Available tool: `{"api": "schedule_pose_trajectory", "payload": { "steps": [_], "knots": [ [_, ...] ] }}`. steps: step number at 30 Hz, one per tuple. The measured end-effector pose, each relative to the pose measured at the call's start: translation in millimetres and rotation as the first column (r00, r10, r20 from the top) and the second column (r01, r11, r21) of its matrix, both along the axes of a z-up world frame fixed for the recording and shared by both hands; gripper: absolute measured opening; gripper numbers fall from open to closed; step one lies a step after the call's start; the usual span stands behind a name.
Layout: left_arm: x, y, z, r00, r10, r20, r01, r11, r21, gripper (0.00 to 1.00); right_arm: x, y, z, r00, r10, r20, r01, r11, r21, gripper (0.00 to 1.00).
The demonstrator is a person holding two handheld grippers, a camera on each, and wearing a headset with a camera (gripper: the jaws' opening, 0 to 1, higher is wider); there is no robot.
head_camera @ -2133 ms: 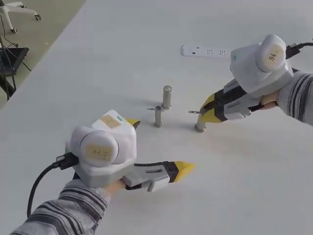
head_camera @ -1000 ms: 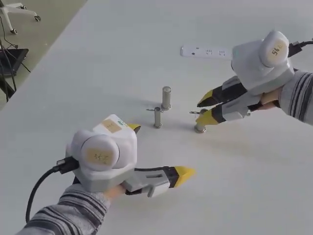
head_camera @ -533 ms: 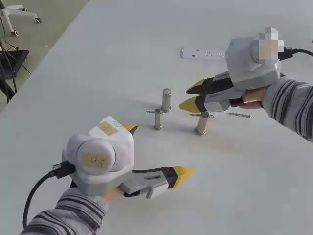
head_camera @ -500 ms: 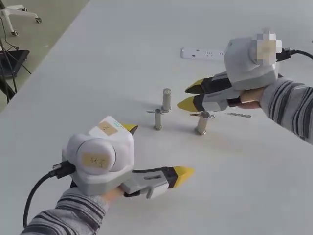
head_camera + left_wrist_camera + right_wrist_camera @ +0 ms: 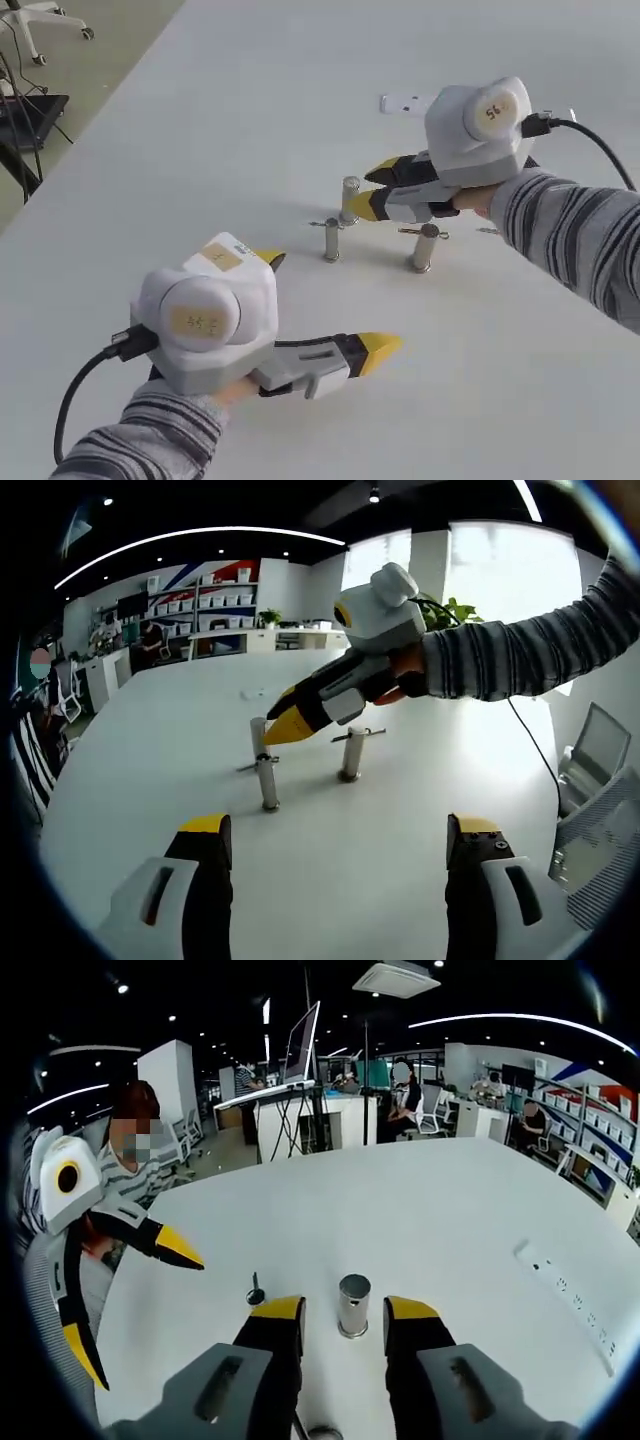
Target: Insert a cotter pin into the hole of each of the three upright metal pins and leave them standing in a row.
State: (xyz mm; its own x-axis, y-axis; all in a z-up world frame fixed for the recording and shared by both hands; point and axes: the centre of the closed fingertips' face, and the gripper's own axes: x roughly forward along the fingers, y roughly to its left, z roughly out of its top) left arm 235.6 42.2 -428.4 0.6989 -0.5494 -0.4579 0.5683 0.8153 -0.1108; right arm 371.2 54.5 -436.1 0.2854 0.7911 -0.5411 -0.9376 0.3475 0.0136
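Note:
Three metal pins stand on the white table. The middle pin (image 5: 331, 240) (image 5: 267, 783) and the right pin (image 5: 424, 247) (image 5: 350, 752) each carry a cotter pin through the top. The back pin (image 5: 350, 197) (image 5: 353, 1305) is bare. My right gripper (image 5: 370, 190) (image 5: 345, 1310) is open, its yellow-tipped jaws on either side of the bare pin without visibly touching it. My left gripper (image 5: 330, 300) (image 5: 340, 830) is open and holds nothing, low and nearer me than the pins. A loose cotter pin (image 5: 487, 231) lies by the right sleeve.
A white power strip (image 5: 405, 103) (image 5: 570, 1295) lies at the far side of the table (image 5: 200, 120). The table's left edge drops to the floor, where a chair base (image 5: 45, 20) stands. Desks and seated people are far behind.
My right gripper let go of the cotter pin now in the right pin, opened, and moved left to straddle the bare back pin. The left gripper has hardly moved.

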Motion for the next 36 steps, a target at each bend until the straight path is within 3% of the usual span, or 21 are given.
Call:
{"api": "schedule_pose_trajectory", "payload": {
  "steps": [6, 15, 24, 27, 36],
  "knots": [
    [-0.2, 2.6, -1.5, 1.0, 0.013, -0.007, -0.013, 1.0, -0.003, 0.87, 4.3, 3.9, -3.2, 1.0, -0.023, 0.004, 0.023, 1.0, 0.0, 0.25],
    [1.0, 6.8, -2.0, 1.0, 0.027, -0.008, -0.027, 1.0, -0.001, 0.86, 9.8, 10.9, -9.1, 0.997, -0.064, -0.033, 0.065, 0.997, 0.03, 0.18],
    [-1.3, 5.8, -3.2, 1.0, 0.027, -0.013, -0.027, 1.0, -0.006, 0.85, 10.6, 12.1, -10.4, 0.997, -0.069, -0.018, 0.07, 0.997, 0.026, 0.1],
    [-1.4, 6.5, -4.2, 0.999, 0.028, -0.015, -0.028, 1.0, -0.003, 0.85, 14.6, 9.8, -10.7, 0.994, -0.092, -0.056, 0.094, 0.995, 0.03, 0.09],
    [-1.4, 6.6, -3.7, 1.0, 0.028, -0.014, -0.028, 1.0, -0.004, 0.85, 11.9, 10.3, -9.9, 0.996, -0.086, -0.03, 0.086, 0.996, -0.007, 0.08]
  ]
}}
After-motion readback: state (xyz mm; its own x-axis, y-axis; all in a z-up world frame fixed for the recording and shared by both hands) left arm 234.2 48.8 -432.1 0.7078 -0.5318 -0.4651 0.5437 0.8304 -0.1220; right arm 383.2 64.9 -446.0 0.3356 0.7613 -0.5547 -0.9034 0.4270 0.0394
